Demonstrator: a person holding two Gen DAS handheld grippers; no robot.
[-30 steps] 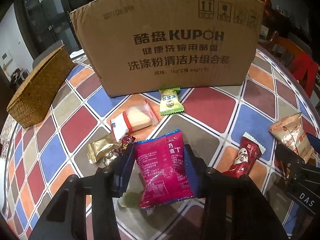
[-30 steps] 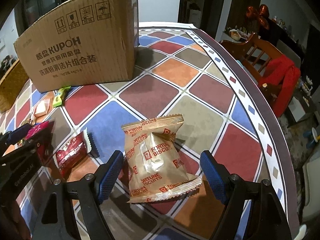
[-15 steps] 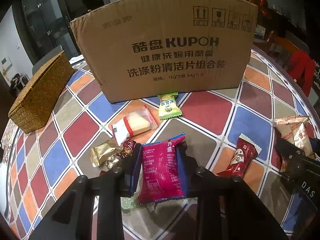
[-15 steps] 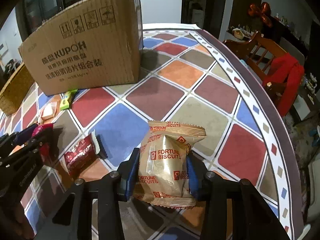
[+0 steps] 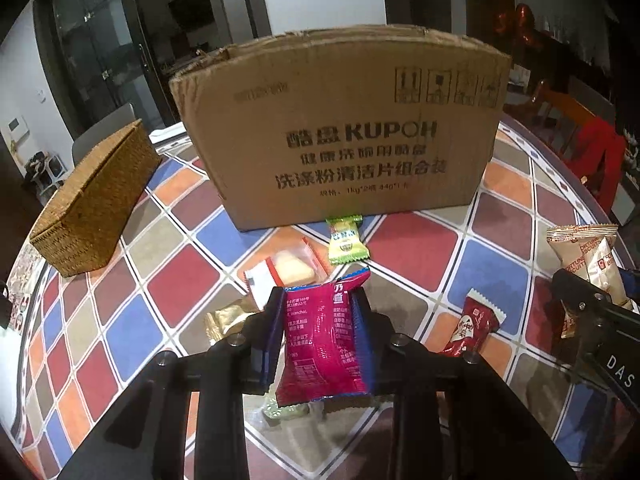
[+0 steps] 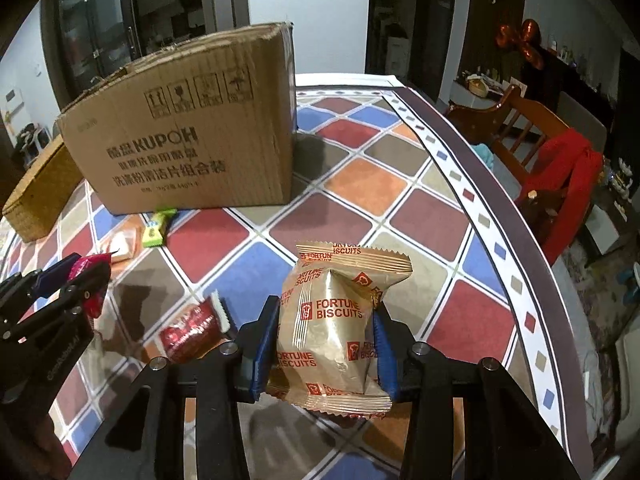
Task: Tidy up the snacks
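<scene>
Left wrist view shows the left gripper (image 5: 320, 320) clamped on a magenta foil snack packet (image 5: 322, 344), its blue-padded fingers (image 5: 267, 344) pressing both sides so the packet bulges between them, held above the tablecloth with coloured diamond tiles (image 5: 420, 248). Beyond it lie a clear wrapper with a pale biscuit (image 5: 286, 274), a green-and-yellow candy packet (image 5: 345, 240), a crumpled gold wrapper (image 5: 226, 318) and a dark red sachet with a white crimped end (image 5: 476, 326). A large brown cardboard box printed KUPOH (image 5: 344, 136) stands just behind the green packet, with a woven straw basket (image 5: 94, 204) to its left. Right wrist view has the right gripper (image 6: 326, 340) gripping a gold Fortune Biscuits packet (image 6: 336, 320) (squeezed at its waist), lifted clear of the cloth, near the table's bordered edge.
</scene>
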